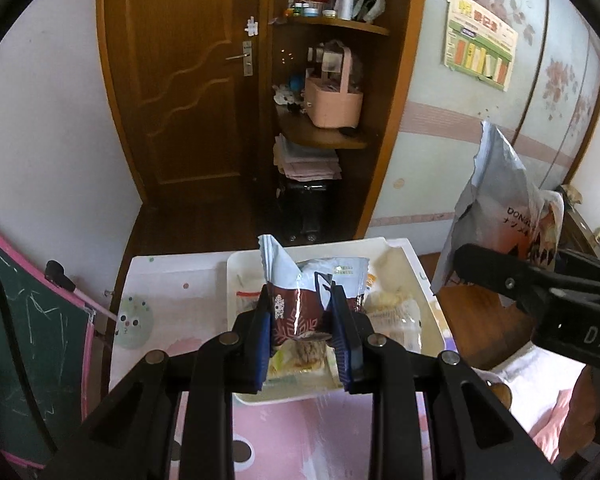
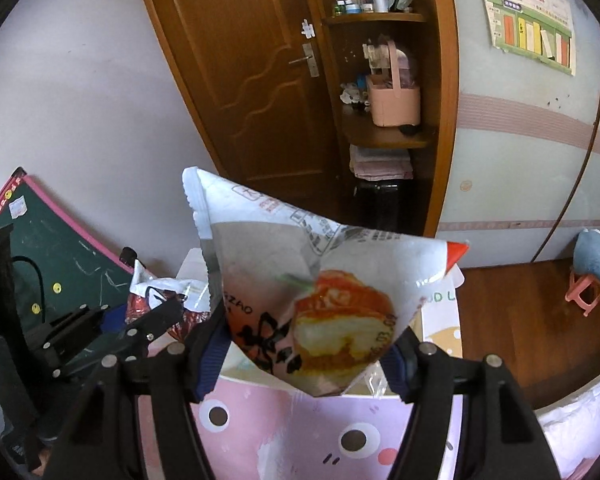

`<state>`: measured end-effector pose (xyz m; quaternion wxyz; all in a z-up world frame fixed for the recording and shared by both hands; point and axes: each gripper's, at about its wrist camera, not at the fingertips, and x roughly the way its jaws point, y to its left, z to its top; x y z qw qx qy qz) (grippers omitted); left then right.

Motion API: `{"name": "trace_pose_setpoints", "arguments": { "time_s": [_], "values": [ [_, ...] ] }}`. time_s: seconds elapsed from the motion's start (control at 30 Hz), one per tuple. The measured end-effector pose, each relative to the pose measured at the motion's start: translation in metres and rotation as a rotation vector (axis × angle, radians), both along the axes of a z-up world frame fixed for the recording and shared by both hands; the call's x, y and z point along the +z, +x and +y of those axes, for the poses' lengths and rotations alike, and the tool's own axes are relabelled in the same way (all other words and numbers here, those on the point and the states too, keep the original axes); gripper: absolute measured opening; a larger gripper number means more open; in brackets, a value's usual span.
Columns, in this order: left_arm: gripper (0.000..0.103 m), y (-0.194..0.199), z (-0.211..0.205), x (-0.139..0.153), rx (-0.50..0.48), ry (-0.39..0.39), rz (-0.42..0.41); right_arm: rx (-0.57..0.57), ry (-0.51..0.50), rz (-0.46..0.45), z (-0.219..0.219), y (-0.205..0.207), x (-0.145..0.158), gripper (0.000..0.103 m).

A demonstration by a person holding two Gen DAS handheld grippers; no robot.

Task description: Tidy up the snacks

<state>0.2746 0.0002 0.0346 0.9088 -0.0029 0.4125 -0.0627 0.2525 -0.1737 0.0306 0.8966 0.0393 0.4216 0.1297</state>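
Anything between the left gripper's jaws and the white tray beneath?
Yes. In the left wrist view, the left gripper clamps a maroon snowflake snack packet above the white tray, where other snacks lie.

A lived-in room of a family home is shown, likely a child's bedroom. A panelled wooden door (image 1: 188,80) is set beside a built-in corner shelf (image 1: 332,24) crowded with jars and bottles, with a pink basket (image 1: 332,104) kept on the shelf below. A learning chart (image 1: 480,36) is pinned to flower-patterned wardrobe doors (image 1: 556,80). A chalkboard (image 1: 28,340) is propped by the wall, and a cartoon-printed pink table (image 1: 172,292) stands on wooden flooring (image 2: 532,320).
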Motion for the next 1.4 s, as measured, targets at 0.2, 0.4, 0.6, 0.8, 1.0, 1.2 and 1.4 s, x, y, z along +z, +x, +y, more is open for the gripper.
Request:
{"name": "trace_pose_setpoints", "arguments": {
  "time_s": [0.2, 0.4, 0.6, 0.8, 1.0, 1.2, 1.4],
  "values": [
    [0.025, 0.031, -0.002, -0.017, 0.015, 0.017, 0.033, -0.028, -0.010, 0.040, 0.000, 0.036, -0.016, 0.068],
    [0.025, 0.056, -0.003, -0.040, 0.022, 0.023, 0.085, -0.037, -0.035, 0.080, 0.006, 0.073, -0.036, 0.070],
    [0.027, 0.077, -0.005, -0.067, 0.027, 0.043, 0.134, -0.039, -0.060, 0.117, 0.011, 0.095, -0.058, 0.071],
    [0.080, 0.093, -0.006, -0.095, 0.049, 0.065, 0.179, -0.051, -0.051, 0.183, 0.009, 0.117, -0.085, 0.077],
    [0.084, 0.099, -0.005, -0.109, 0.063, 0.070, 0.204, -0.069, -0.057, 0.223, 0.005, 0.122, -0.103, 0.081],
    [0.085, 0.096, -0.003, -0.115, 0.062, 0.072, 0.220, -0.075, -0.059, 0.228, 0.002, 0.121, -0.106, 0.081],
    [0.088, 0.088, -0.001, -0.115, 0.060, 0.060, 0.237, -0.071, -0.066, 0.224, 0.002, 0.113, -0.104, 0.081]
  ]
}}
